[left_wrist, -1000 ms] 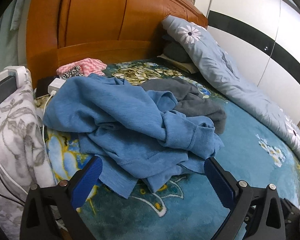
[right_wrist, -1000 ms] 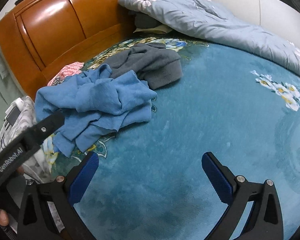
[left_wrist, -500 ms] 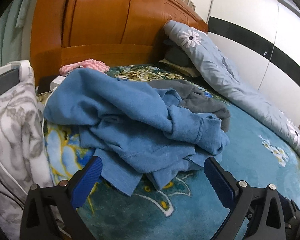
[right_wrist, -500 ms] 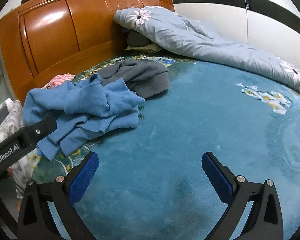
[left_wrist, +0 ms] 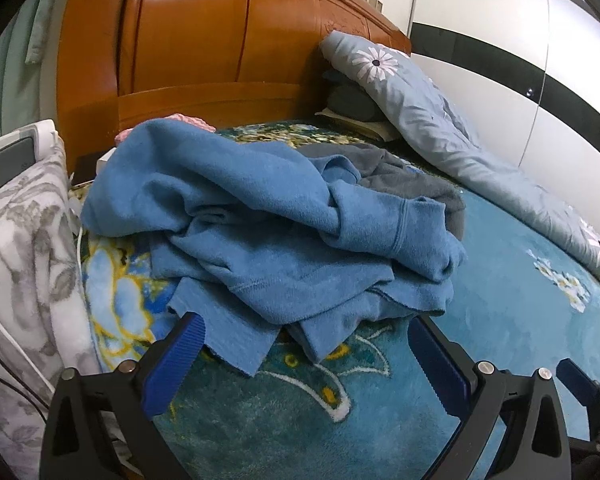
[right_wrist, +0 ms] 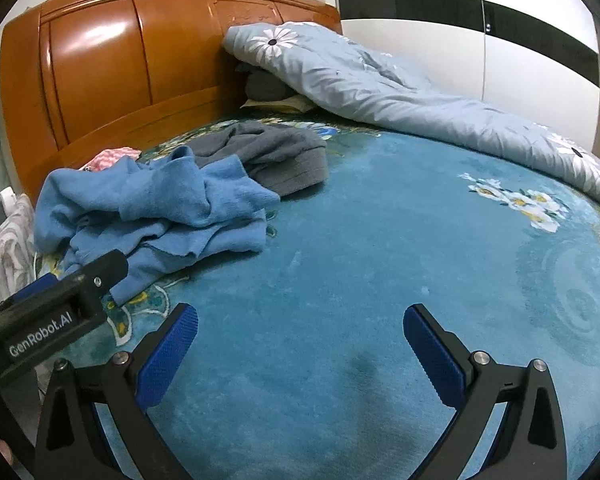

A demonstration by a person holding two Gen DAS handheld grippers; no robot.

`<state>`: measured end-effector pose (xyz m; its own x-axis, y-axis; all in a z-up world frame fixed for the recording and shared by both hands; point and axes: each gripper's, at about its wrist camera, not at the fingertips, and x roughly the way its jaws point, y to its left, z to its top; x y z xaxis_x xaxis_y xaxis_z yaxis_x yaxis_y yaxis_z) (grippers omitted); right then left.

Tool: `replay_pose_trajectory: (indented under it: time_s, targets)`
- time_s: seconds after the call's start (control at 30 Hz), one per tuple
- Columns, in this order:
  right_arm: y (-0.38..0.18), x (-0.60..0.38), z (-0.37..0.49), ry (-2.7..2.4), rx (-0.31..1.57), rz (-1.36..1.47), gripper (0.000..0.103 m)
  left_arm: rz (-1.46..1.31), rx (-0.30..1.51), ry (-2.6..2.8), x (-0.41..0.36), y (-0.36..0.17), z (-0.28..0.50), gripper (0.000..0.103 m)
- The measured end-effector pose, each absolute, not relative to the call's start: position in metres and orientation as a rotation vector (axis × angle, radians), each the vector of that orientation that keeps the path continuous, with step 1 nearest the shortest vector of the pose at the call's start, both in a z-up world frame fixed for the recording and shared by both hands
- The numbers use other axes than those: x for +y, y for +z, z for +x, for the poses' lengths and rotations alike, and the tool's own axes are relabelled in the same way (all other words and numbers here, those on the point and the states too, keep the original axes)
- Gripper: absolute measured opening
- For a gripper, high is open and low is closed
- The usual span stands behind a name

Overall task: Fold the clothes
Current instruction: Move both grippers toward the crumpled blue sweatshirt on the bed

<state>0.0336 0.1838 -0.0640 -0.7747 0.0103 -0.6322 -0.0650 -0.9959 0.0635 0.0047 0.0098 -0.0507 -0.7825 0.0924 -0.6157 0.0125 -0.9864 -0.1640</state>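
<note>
Fingers (left_wrist: 188,344) of the left gripper (left_wrist: 306,350) are spread wide, empty, right at the near hem of a crumpled blue sweatshirt (left_wrist: 268,232) lying on the teal floral bed cover (left_wrist: 500,300). Those of the right gripper (right_wrist: 300,340) are likewise apart and empty, over bare cover, well away from the sweatshirt. A grey garment (right_wrist: 276,156) lies just behind the blue one, touching it, near the wooden headboard (right_wrist: 140,52).

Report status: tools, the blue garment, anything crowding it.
Left tool open at blue sweatshirt's near hem, gripping nothing. Right tool open over bare blanket. Sweatshirt crumpled, unfolded. Grey garment lies against its far side.
</note>
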Motion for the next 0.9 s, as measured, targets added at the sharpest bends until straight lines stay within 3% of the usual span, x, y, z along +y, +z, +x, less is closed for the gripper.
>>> replay_pose_trajectory:
  time_s: [0.9]
  targets:
    - [-0.066, 0.183, 0.026, 2.898, 0.092, -1.178, 0.103, -1.010, -0.362, 2.847, -0.009, -0.060, 0.004, 0.103]
